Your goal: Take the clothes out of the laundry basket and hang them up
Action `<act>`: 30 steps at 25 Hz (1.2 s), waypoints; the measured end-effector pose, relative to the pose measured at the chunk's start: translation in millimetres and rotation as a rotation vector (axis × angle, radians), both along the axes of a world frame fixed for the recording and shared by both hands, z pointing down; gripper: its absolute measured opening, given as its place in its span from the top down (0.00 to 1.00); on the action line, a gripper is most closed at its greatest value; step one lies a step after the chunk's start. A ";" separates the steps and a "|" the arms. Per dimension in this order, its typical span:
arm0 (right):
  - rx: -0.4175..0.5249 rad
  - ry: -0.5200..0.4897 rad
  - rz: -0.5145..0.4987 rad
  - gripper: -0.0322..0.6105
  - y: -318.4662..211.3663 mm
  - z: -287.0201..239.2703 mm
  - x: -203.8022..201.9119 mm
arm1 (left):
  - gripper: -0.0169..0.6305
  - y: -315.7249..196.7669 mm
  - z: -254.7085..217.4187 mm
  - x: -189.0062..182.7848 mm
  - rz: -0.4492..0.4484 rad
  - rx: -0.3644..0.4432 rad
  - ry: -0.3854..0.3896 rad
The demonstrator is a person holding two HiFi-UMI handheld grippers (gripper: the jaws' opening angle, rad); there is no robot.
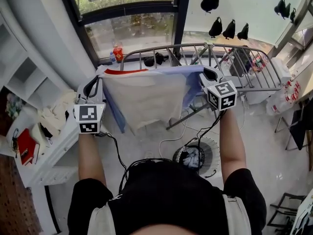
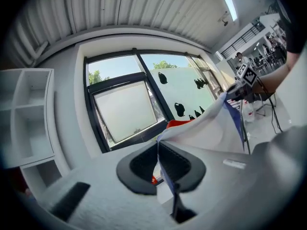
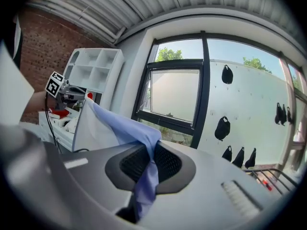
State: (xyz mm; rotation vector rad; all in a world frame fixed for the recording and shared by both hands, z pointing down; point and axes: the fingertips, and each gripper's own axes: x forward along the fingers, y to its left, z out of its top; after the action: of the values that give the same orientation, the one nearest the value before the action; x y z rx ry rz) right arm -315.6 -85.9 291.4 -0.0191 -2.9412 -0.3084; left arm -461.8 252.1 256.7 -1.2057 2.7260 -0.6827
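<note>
L gripper (image 2: pixel 158 163) & R gripper (image 3: pixel 149 163) pinched on shirt (image 1: pixel 146 99) edges; grip could be lost if cloth is snagged on rack (image 1: pixel 254 70) ahead.

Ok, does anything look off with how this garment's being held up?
Nothing stands out: the garment hangs spread, roughly level, between the left gripper and right gripper, each shut on a top corner.

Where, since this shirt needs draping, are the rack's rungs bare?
Bare rungs: on the drying rack between the dark bundle and its right wing, and left of the bundle. Crowded: clutter beneath the right wing; the shirt hides the near edge.
</note>
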 end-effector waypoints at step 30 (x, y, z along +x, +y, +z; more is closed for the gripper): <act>0.227 0.222 0.257 0.89 -144.6 26.1 -265.7 | 0.94 -138.5 54.8 -316.4 -0.009 -0.220 0.047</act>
State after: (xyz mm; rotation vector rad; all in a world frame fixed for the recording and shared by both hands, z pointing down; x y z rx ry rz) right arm -581.3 -230.6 317.5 0.3308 -2.6329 -0.5579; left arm -778.3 113.6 311.4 -1.2677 2.7536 -0.9900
